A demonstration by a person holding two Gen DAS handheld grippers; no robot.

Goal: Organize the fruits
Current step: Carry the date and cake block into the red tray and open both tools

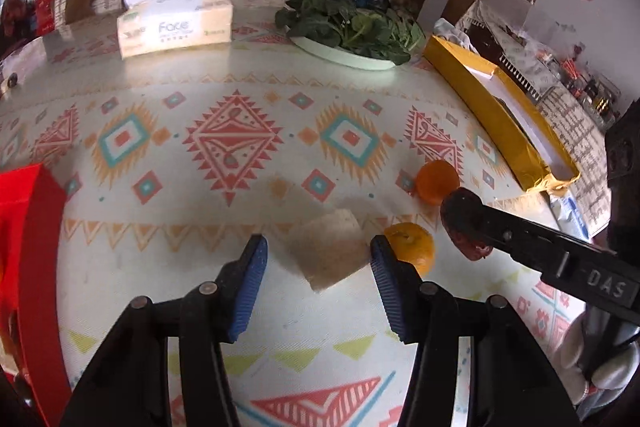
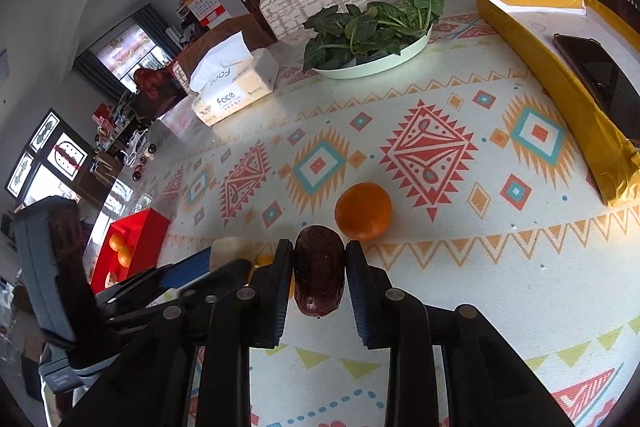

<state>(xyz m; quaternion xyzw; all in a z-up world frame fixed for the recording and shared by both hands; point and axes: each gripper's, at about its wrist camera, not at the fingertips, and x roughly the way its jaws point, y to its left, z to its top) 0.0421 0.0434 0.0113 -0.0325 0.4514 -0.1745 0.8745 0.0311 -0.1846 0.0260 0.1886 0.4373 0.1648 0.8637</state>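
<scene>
**Two grippers low over the patterned table, one holding a dark red fruit**

At far left a red box [image 2: 134, 243] stands on the tablecloth [image 1: 240, 187] with oranges [image 2: 120, 249] inside it, as the right wrist view shows. The left gripper [image 1: 318, 281] hovers low over the cloth with its blue-padded fingers [image 1: 250, 287] spread apart, empty; a beige cube-shaped block [image 1: 328, 249] lies between them, touching neither. Just beside the right-hand pad sits an orange [image 1: 414, 245], stem end up. A second orange [image 1: 436, 181] rests a little farther on. To the right, the right gripper [image 2: 319, 285] reaches in from the side, tilted down, its fingers clamped on a dark red oblong fruit [image 2: 319, 275] lifted off the cloth, with the second orange just beyond it. Farther back stand a tissue box [image 1: 176, 27], a white plate [image 1: 344, 55] heaped with leafy greens [image 1: 352, 19], and along the right edge a gold tray [image 2: 560, 79] holding a dark phone [image 2: 600, 75].
</scene>
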